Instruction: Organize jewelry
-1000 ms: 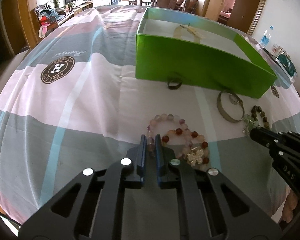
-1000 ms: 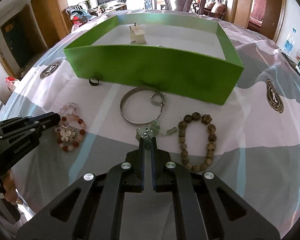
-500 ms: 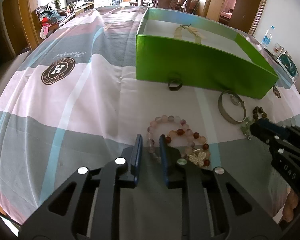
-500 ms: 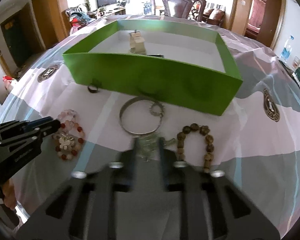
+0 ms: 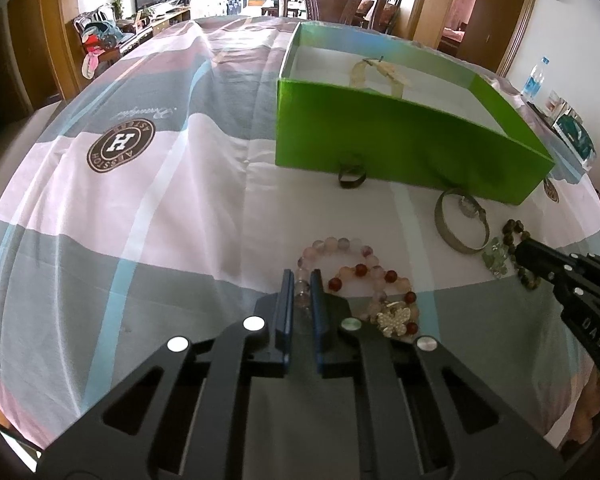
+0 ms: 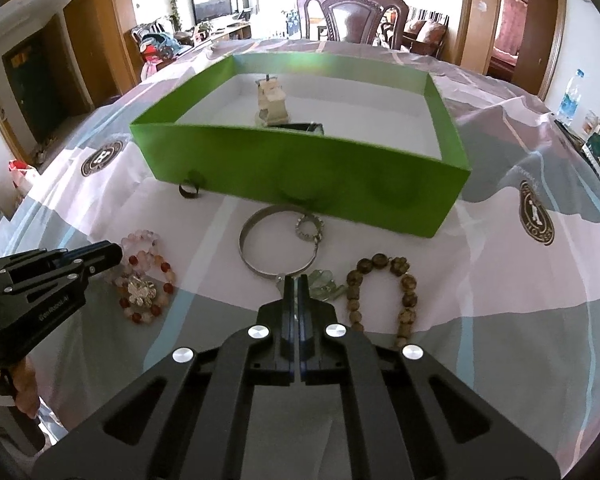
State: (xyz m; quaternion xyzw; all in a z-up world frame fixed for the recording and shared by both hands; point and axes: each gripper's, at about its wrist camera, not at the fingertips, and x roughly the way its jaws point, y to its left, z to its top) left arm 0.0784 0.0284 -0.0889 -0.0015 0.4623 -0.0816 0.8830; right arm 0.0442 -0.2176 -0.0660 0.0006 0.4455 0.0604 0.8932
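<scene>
Striped cloth point(image 5: 148, 216) covers table; wooden chair point(image 6: 352, 16) behind.

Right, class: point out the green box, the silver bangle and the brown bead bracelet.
green box point(image 6: 300, 176): right wrist view, on its near outer wall.
silver bangle point(image 6: 245, 255): right wrist view, on the band's left curve.
brown bead bracelet point(image 6: 409, 282): right wrist view, on a right-side bead.

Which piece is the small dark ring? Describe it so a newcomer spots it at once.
Find the green box on the striped tablecloth. At the foot of its front wall, near its left corner, the small dark ring stands on edge. It is plain and far smaller than the silver bangle or the beaded bracelets.
</scene>
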